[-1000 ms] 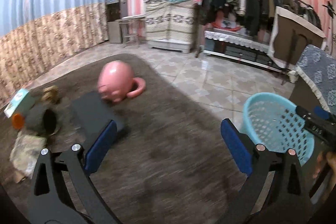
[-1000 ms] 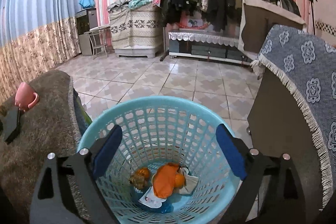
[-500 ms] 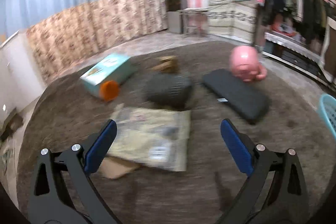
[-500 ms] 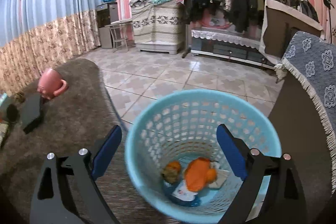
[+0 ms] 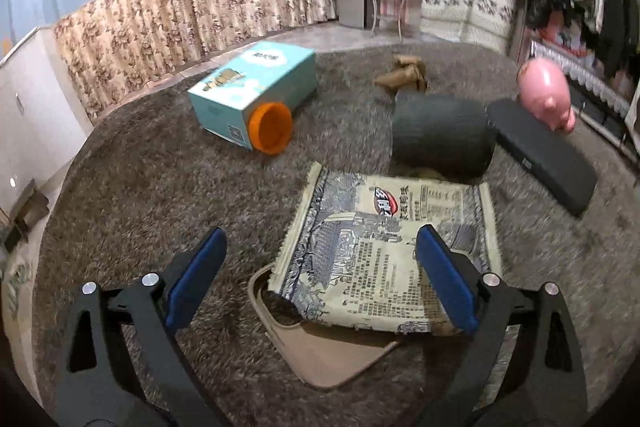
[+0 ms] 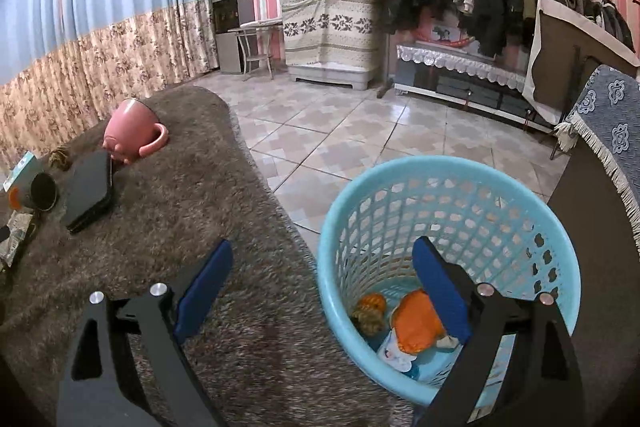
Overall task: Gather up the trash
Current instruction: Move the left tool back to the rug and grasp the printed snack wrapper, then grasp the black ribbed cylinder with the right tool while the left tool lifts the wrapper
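Left wrist view: a shaggy grey-brown rug point(image 5: 152, 187) covers the surface; floral curtains and a clothes rail stand far behind.
Left claw point(image 5: 318, 273): spread wide, holding nothing, hovering low over the rug.
Printed wrapper point(image 5: 384, 251): flat on the rug, its near edge between the blue fingers; the right finger overlaps its right side in the view, contact unclear.
Beige card point(image 5: 320, 351): partly under the wrapper's near edge.
Writing: dense Chinese print and a red logo on the wrapper, too blurred to read.
Farther items: teal box point(image 5: 256, 87) with an orange cup point(image 5: 270, 127) touching it, dark cup point(image 5: 440, 139), black case point(image 5: 544, 155), pink mug point(image 5: 546, 93).
Right wrist view: tiled floor beyond the rug edge.
Right claw point(image 6: 320, 287): wide apart, empty.
Blue basket point(image 6: 452, 187): just right of the rug, its near rim between the fingers; orange trash point(image 6: 416, 323) lies inside.
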